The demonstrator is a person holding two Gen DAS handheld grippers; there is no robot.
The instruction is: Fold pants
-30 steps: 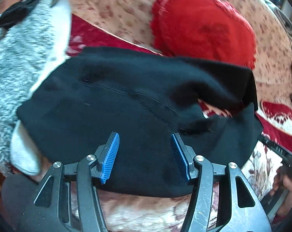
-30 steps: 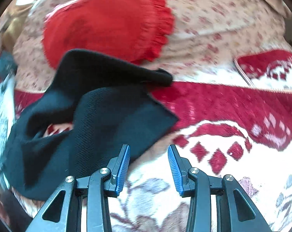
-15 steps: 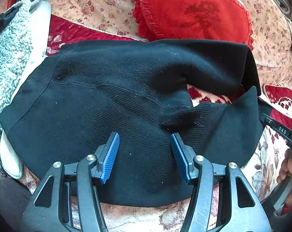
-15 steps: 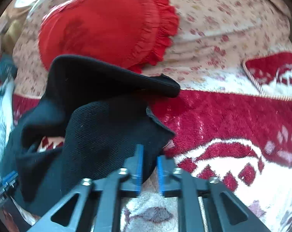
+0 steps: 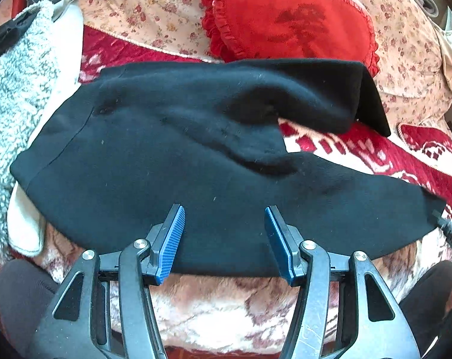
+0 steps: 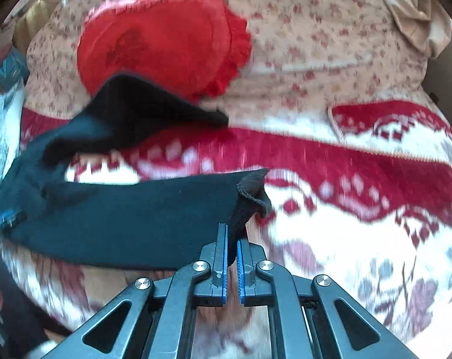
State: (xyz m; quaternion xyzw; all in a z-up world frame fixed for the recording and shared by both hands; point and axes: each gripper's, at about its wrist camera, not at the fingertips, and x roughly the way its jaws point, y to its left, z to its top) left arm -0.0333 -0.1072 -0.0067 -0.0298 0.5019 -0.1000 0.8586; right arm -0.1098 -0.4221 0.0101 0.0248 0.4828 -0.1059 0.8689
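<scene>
Black knit pants (image 5: 172, 155) lie spread on a red-and-white patterned blanket (image 5: 420, 149), the two legs splayed apart toward the right. My left gripper (image 5: 224, 224) is open, its blue pads over the near edge of the pants without holding them. My right gripper (image 6: 232, 240) is shut on the hem corner of the near leg of the pants (image 6: 136, 218), which stretches away to the left. The far leg (image 6: 130, 113) lies against the red cushion.
A red heart-shaped frilled cushion (image 5: 291, 18) sits behind the pants on a floral cover (image 5: 142, 9). A grey fleecy garment (image 5: 13, 89) lies at the left. The blanket (image 6: 360, 164) extends to the right. The person's dark-clad knees (image 5: 19, 293) are at the near edge.
My right gripper closed on the near leg's hem and pulled it out to the right, straightening that leg. The left gripper stayed open and drew back slightly.
</scene>
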